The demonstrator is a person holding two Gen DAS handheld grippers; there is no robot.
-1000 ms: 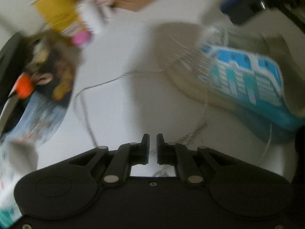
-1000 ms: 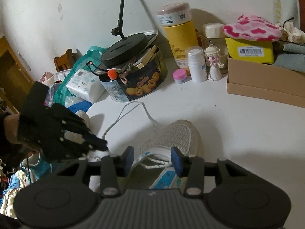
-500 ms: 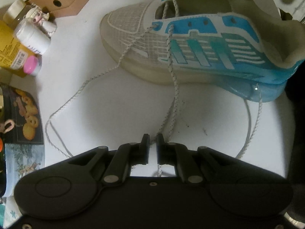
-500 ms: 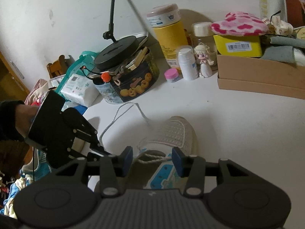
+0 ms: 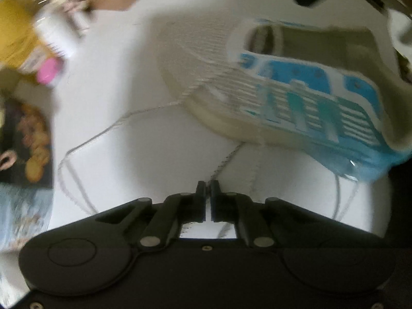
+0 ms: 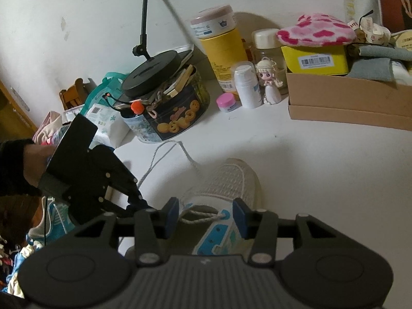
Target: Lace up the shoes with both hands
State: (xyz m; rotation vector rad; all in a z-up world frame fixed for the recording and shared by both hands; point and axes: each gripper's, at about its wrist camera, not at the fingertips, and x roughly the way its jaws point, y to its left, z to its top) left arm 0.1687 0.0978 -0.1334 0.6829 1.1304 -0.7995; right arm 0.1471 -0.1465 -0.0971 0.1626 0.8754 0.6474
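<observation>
A white mesh shoe [image 5: 296,97] with blue and teal side panels lies on the white table, toe toward the far clutter. My left gripper [image 5: 208,188] points steeply down in front of the shoe's side. Its jaws are shut on a white speckled shoelace [image 5: 226,158] that rises from the fingertips to the shoe. The lace's other end [image 5: 103,134] loops loosely over the table to the left. The left wrist view is blurred. My right gripper [image 6: 206,215] hovers open over the shoe [image 6: 231,177], and its blue pads straddle the lace crossing the throat without touching it. The left gripper [image 6: 140,202] is at its left.
Along the wall stand a cookie tin [image 6: 177,118] under a black stand base, a yellow canister [image 6: 221,43], a white pump bottle [image 6: 247,87], a pink jar [image 6: 226,103] and a cardboard box [image 6: 347,97]. A second blue shoe [image 6: 51,219] lies off the table's left edge.
The left gripper's jaws have narrowed onto the lace that ran between them, and its view has blurred and shifted over the shoe. The right gripper has kept still.
</observation>
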